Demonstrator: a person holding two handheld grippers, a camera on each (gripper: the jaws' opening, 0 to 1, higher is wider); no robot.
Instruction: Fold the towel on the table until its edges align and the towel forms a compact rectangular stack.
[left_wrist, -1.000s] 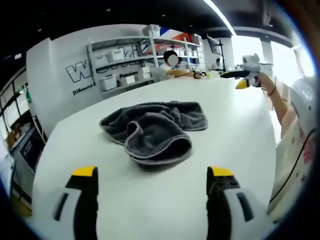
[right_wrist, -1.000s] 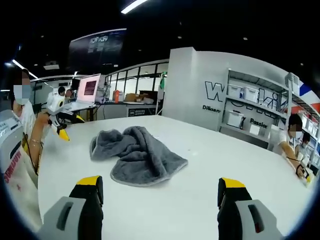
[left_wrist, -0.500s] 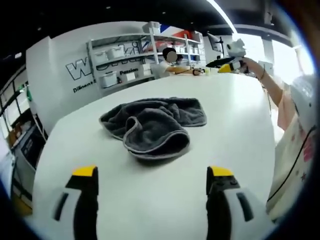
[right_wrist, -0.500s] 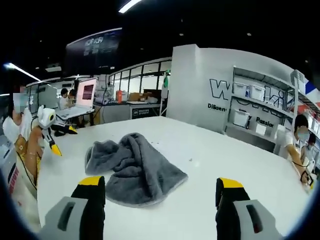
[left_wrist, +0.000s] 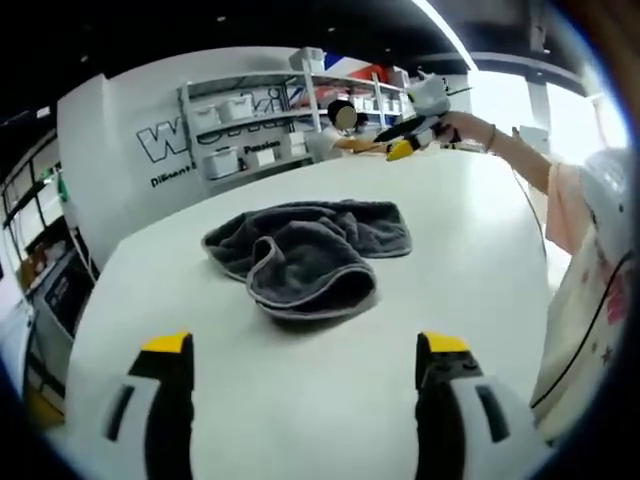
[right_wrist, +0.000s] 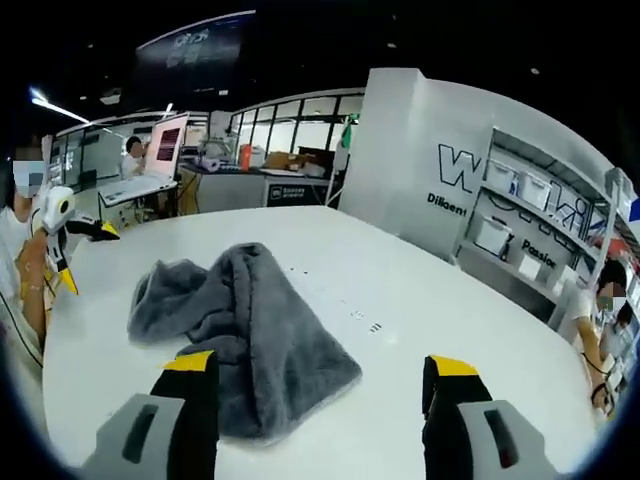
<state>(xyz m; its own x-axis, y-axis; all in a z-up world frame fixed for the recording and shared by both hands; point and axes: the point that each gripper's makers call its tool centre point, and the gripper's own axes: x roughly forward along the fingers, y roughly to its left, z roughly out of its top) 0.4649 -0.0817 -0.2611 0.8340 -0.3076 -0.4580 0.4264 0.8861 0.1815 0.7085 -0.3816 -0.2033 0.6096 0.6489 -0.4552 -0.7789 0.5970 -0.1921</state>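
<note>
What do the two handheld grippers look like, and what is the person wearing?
The left gripper and right gripper each have two grey jaws with black inner faces, dark slots and yellow tips. The person wears a light top with small star prints, a thin dark cable running down it, and a dark wristband.

White shelving unit (left_wrist: 265, 120) with storage bins against lettered wall (left_wrist: 120, 150) past table's far edge. Seated person (left_wrist: 335, 135) beside it. Lit monitor (right_wrist: 165, 145), probably on a desk, beyond opposite edge.
</note>
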